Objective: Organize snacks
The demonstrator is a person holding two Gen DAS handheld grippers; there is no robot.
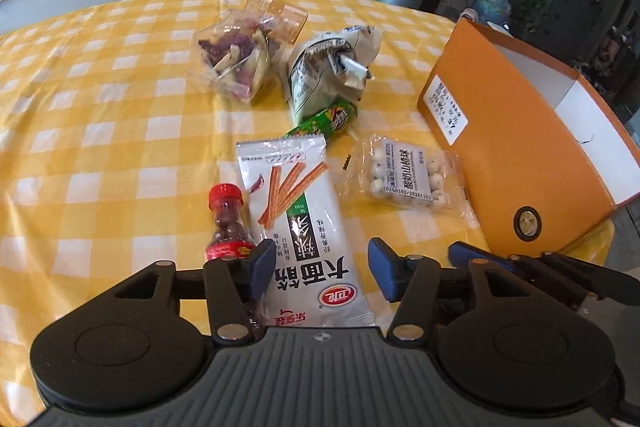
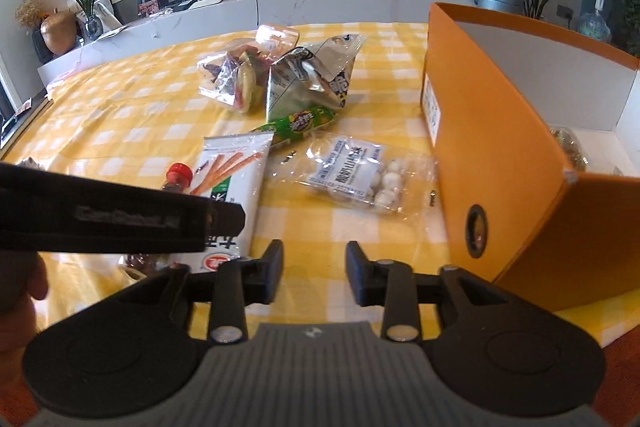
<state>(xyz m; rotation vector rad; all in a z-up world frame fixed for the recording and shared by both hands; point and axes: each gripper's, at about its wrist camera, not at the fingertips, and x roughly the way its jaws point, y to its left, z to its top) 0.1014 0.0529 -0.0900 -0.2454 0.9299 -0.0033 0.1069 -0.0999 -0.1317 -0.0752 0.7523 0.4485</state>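
At lower left of the left wrist view, the small red-capped bottle [image 1: 226,223] stands touching the left gripper's [image 1: 320,269] left jaw; a sideways drift could topple it. The jaws stand released, straddling the white spicy-strip packet [image 1: 298,227] on the worktop [image 1: 100,131] without pressing it. A shallow closure risks pinching only film, and the packet could slip. At centre right lies the clear bag of white balls [image 1: 408,173], then the orange box [image 1: 516,147] at right, partly filled. In the right wrist view, the right gripper [image 2: 314,273] hangs empty, jaws apart, near the box; the two grippers could collide.
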